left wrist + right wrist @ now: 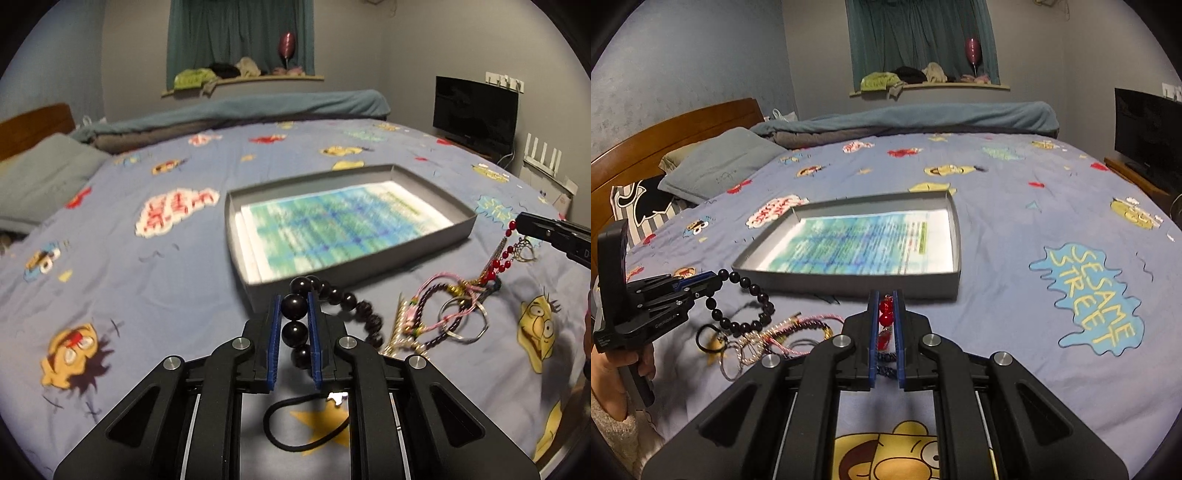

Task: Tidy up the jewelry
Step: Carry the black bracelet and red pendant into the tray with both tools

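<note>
On the bed, across a blue bedsheet (997, 229) printed with cartoon characters, a shallow grey tray (956, 258) sits with a blue-green printed sheet (857, 243) lying flat inside it. Just in front of the tray, toward the person, the jewelry is heaped in a small tangled pile (439, 314): pink cord bracelets, a pearl-like strand, a couple of thin metal rings, all overlapping one another. The left tongs (295, 314) are closed on a black bead bracelet (334, 295), one big bead pinched between the blue pads, more beads running down between them, and the rest of the loop hanging off to the right toward the pile. Seen from the right-hand camera, that bracelet (746, 295) dangles clear below the left tongs (713, 278), with its lower end reaching the heap. A hand (613, 369) grips the handle underneath. The right tongs (885, 306) are drawn in narrow on a red bead strand (885, 312), two red beads showing between the pads; from the left-hand camera the same strand (504, 254) trails down from the tip of the right tongs (522, 223) into the pile, along with a fine gold chain. A black hair tie (306, 424) lies on the sheet right under the left tongs, apart from the heap. Pillows, a wooden headboard and a folded teal blanket sit at the far side of the bed.
</note>
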The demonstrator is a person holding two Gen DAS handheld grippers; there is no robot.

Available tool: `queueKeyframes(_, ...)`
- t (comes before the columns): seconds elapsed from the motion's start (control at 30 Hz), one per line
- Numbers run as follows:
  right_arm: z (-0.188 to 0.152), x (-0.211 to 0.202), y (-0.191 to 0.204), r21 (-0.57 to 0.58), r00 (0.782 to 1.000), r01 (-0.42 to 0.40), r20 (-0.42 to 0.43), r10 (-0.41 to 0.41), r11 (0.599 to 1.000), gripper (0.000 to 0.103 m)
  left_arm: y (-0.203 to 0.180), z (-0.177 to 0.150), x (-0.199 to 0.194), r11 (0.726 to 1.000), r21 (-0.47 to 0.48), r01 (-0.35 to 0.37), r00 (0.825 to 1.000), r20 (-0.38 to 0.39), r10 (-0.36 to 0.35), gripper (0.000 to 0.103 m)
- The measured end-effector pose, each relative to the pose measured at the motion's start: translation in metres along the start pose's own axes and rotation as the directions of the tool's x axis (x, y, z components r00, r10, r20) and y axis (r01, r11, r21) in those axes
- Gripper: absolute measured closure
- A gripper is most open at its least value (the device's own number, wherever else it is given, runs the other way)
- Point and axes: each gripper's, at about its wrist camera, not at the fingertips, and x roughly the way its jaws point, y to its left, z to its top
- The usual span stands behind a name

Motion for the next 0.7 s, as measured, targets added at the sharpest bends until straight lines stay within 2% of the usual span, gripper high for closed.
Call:
queueKeyframes(0.27,0.030,-0.010,0.005,-0.022,0.995,0.063,0.081,-0.061,0.998,0.096,0.001,0.034,-0.012,1.000,0.004,-0.010,0.998,0.069,0.009,0.088)
queueKeyframes(0.47,0.072,-0.009,0.007,-0.024,0.981,0.114,0.162,-0.109,0.993,0.096,0.010,0.070,-0.020,1.000,-0.006,-0.031,0.990,0.138,0.031,0.088)
queueKeyframes(0.7,0.113,0.013,-0.001,0.004,0.971,0.114,0.211,-0.112,0.993,0.096,0.016,0.108,0.004,1.000,-0.007,-0.028,0.986,0.163,0.029,0.088)
